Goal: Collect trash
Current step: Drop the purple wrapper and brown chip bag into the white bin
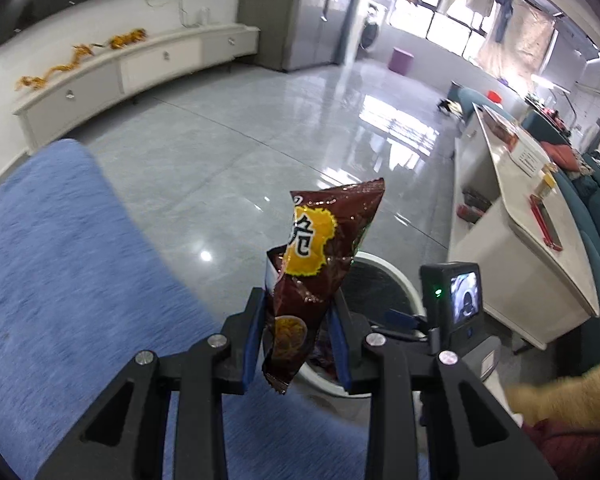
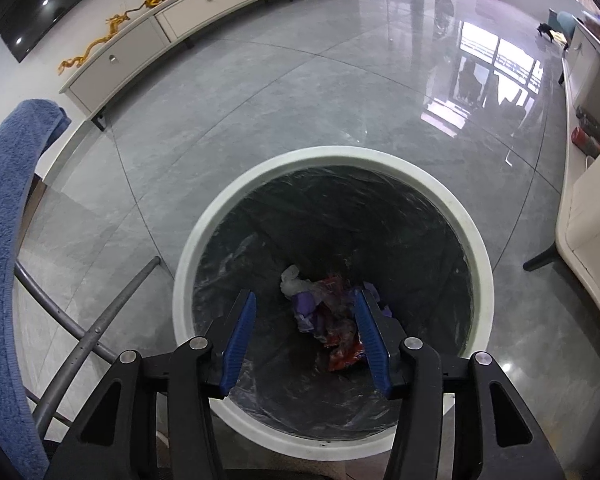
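My left gripper [image 1: 298, 320] is shut on a dark red snack bag [image 1: 320, 264] with a yellow patch, held upright above a blue cushion and beside the white trash bin [image 1: 396, 276]. My right gripper [image 2: 306, 328] is open and empty, hovering over the mouth of the bin [image 2: 188, 256]. The bin has a dark liner and holds crumpled wrappers [image 2: 332, 320] in red, purple and white at its bottom. The right gripper's body with its small screen [image 1: 460, 296] shows in the left wrist view, over the bin.
A blue cushioned chair [image 1: 72, 280] with a grey metal frame [image 2: 100, 320] stands left of the bin. A white low table [image 1: 540, 240] with items is on the right. A white cabinet [image 1: 140, 68] runs along the far wall across the glossy grey floor.
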Available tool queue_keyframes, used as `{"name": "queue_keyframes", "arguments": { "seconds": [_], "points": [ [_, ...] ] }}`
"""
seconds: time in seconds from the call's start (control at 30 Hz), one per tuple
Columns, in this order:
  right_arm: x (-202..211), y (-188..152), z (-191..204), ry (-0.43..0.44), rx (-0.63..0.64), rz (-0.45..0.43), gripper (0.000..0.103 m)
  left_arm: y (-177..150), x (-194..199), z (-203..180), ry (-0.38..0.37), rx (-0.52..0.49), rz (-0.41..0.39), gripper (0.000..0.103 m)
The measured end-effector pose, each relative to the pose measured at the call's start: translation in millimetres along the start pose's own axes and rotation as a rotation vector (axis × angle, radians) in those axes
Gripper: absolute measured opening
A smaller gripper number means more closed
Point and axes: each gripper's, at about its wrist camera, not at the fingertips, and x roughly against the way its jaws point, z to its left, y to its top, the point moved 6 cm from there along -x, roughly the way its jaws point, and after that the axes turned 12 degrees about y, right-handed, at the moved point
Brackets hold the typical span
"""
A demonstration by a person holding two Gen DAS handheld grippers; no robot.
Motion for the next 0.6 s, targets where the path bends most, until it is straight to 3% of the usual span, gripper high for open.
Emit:
{"name": "queue_keyframes", "arguments": {
  "seconds": [0.43, 0.47, 0.57, 0.6],
  "points": [
    [2.0, -27.8, -22.4, -0.014, -0.054, 0.017, 0.051, 20.6, -68.3, -53.2, -0.123, 0.007, 0.232, 0.032],
    [1.6, -32.8, -22.9, -0.015, -0.054, 0.025, 0.051, 20.2, -72.5, -54.9, -0.152, 0.02, 0.255, 0.035],
    [1.6, -42.9, -23.5, -0.018, -0.051, 0.04, 0.051, 18.7, -78.8, -56.4, -0.203, 0.06, 0.282, 0.059],
    [2.6, -45.6, -23.4, -0.02, -0.048, 0.044, 0.051, 19.2, -78.8, -56.8, -0.223, 0.071, 0.282, 0.061]
  ]
}}
